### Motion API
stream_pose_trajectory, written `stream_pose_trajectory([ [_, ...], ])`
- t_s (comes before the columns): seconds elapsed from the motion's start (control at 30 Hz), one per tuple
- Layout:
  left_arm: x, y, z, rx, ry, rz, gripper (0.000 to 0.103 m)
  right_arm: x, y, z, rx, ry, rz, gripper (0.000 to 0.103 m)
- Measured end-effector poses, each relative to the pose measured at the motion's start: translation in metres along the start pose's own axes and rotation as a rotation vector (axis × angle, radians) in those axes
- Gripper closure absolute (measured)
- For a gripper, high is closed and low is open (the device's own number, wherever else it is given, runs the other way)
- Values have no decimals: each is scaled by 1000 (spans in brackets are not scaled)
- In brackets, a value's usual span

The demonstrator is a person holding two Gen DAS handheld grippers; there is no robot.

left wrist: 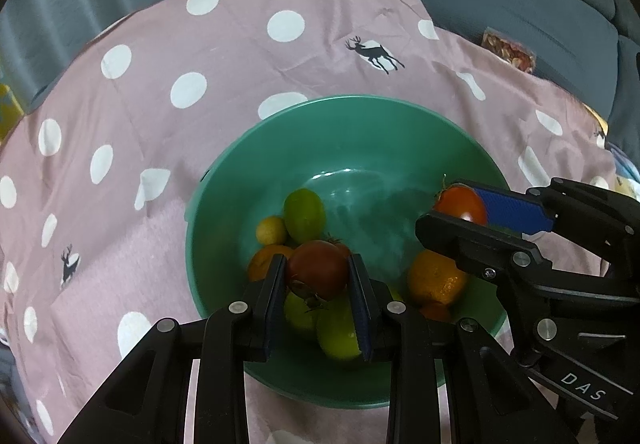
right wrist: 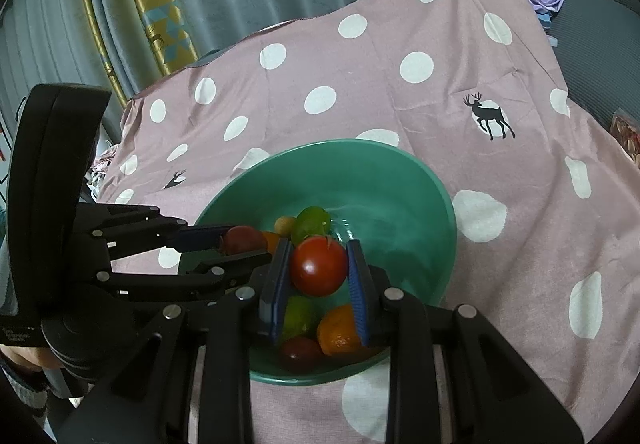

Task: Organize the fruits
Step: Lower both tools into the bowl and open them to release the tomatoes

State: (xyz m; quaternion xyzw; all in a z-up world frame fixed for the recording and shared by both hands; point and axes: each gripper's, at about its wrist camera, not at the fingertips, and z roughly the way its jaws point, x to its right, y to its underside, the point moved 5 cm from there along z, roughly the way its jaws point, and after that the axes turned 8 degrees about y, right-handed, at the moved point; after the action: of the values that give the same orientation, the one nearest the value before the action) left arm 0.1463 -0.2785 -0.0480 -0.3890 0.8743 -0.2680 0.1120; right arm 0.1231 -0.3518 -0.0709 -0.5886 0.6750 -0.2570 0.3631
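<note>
While both tools hung over the green bowl (left wrist: 224, 180), each was clamped on a tomato: the left tool (left wrist: 318, 276) gripped a dark red tomato (left wrist: 318, 268) between its blue pads, and the right tool (right wrist: 319, 268) gripped a brighter red tomato (right wrist: 318, 266) in the same manner. Neither pair of jaws showed any gap at the fruit; the pads pressed on both sides. The bowl sat on a pink polka-dot cloth (left wrist: 200, 56) with deer prints, draped over what looked like a desk, though the surface under it was hidden. Fruit left in the bowl: a green one (left wrist: 304, 212) and a small yellow one (left wrist: 271, 230) toward the far left of the pile, an orange (left wrist: 436, 278) on the right below the right tool, and more green fruit (left wrist: 340, 332) directly under the left tool. The far half of the bowl floor was bare. Key relation noted: both tomatoes appeared raised above the pile rather than resting in it, the left one over the near-left cluster, the right one nearer the right rim. The cloth lay open on the left, on the right and beyond the far rim, so each tool had clear cloth on its own side. No sorting container was visible, so the destination could not be told. Judgement: tomatoes were being separated from the citrus and green fruit; the tomatoes, being round, had no long axis to consider.
</note>
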Motion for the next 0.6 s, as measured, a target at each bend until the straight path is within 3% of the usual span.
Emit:
stream_pose_trajectory([
  [0.6, 4, -3, 3, -42, -38, 55, 73, 3, 0, 2, -10, 5, 2, 75],
])
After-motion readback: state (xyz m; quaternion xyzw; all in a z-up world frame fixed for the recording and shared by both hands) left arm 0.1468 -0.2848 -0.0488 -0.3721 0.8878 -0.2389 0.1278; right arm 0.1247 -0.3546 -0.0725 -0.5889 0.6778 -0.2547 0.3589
